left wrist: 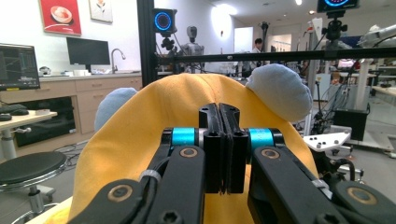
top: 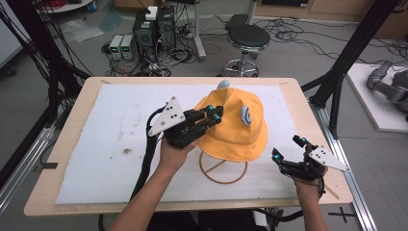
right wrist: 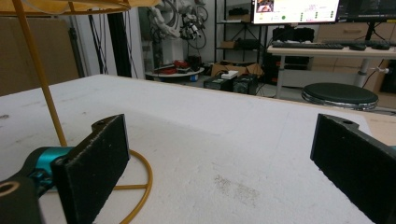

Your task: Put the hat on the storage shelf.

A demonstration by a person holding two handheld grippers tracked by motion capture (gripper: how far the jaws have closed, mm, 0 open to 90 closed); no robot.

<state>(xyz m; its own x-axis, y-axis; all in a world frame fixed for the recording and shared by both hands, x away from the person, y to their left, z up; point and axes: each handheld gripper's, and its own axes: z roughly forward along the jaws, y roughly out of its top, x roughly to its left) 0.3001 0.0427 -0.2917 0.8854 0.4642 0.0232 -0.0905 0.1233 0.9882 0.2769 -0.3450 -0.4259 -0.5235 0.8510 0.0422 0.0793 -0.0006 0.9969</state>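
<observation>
The left gripper (top: 214,114) has its jaws pressed together against the yellow hat (top: 234,126), perhaps pinching its fabric. The hat sits on a wire stand (top: 224,172) mid-table (top: 57,144). The right gripper (top: 287,149), jaws spread wide, hovers near the table's right edge.

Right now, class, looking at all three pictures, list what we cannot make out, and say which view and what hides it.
- Upper stem of the hat stand: high view, covered by the yellow hat.
- Whether the left gripper pinches fabric: left gripper view, shut fingers hide any cloth.
- Hat's crown: right gripper view, cut off by the top edge.
- Grey patch on the hat: high view, too small to read.
</observation>
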